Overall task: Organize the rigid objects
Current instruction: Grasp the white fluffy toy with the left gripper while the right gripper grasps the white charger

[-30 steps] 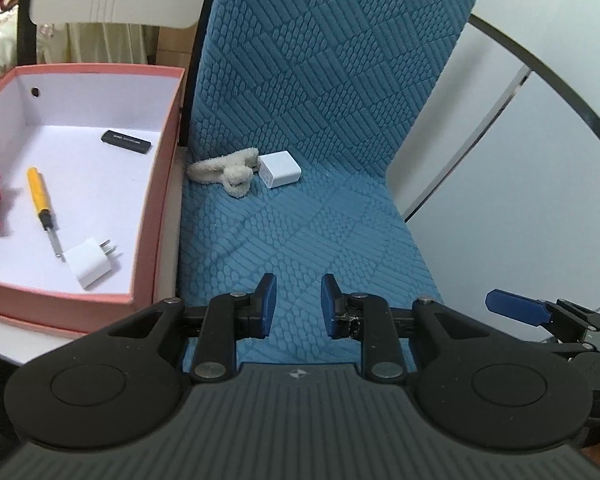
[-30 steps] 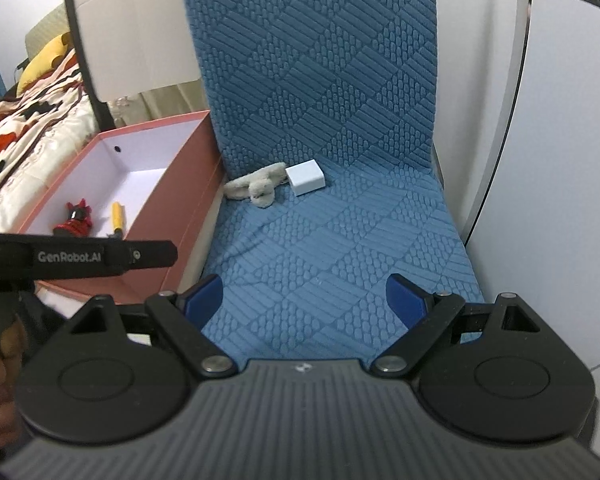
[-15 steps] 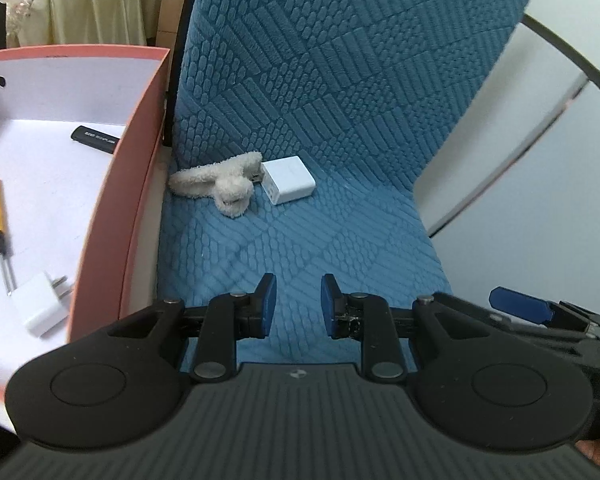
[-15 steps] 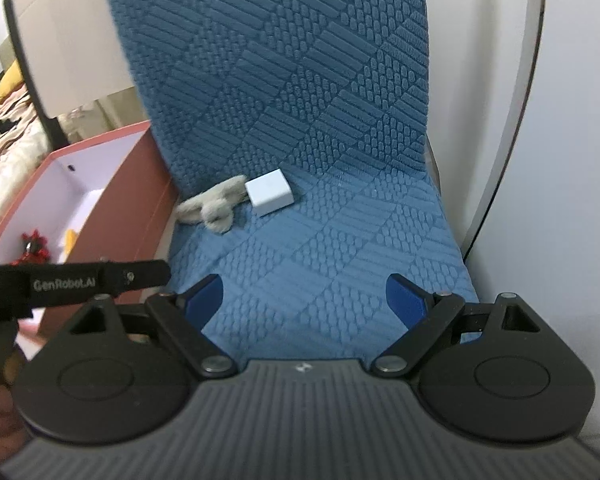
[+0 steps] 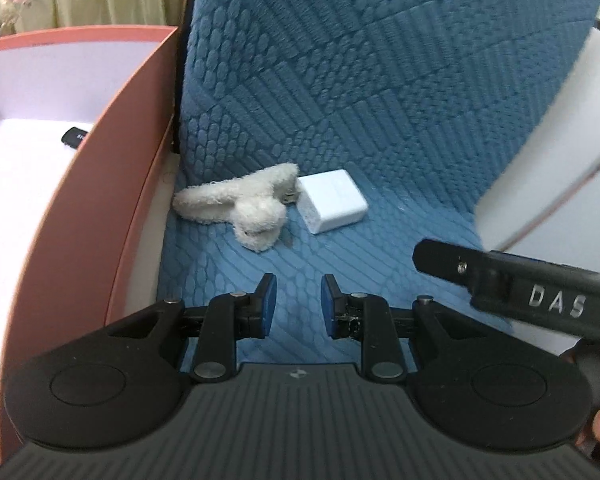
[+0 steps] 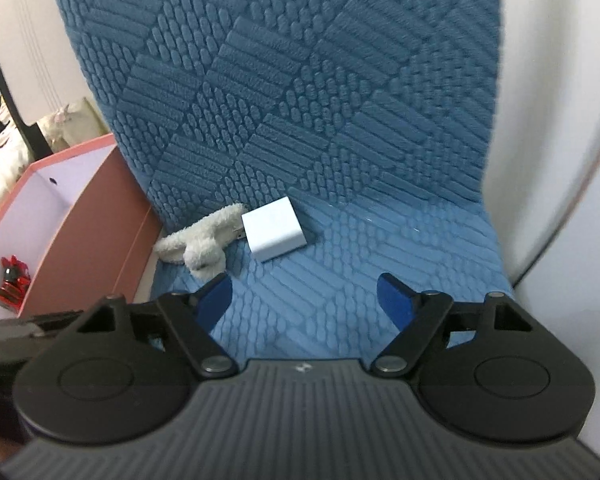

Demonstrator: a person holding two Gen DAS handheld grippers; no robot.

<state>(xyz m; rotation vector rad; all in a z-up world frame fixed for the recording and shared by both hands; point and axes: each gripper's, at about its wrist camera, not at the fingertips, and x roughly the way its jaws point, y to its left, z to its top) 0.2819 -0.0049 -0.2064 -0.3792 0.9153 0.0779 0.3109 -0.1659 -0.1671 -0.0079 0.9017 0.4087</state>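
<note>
A white square charger (image 5: 334,201) lies at the back of the blue quilted seat (image 5: 380,264), touching a fluffy white clip (image 5: 244,204). Both also show in the right wrist view: the charger (image 6: 274,229) and the clip (image 6: 198,242). My left gripper (image 5: 296,298) is empty, its jaws a small gap apart, a short way in front of the clip and charger. My right gripper (image 6: 304,294) is wide open and empty, in front of the charger. The right gripper's body (image 5: 540,300) shows at the right of the left wrist view.
A pink box (image 5: 112,184) with a white inside stands left of the seat. It holds a black stick (image 5: 74,136) and a red toy (image 6: 10,282). The quilted backrest (image 6: 300,80) rises behind the charger. White walls (image 6: 560,120) close the right side.
Both grippers have moved forward toward the charger and clip, which look larger now. The left view has turned right, so less of the box shows. The jaws have not changed.
</note>
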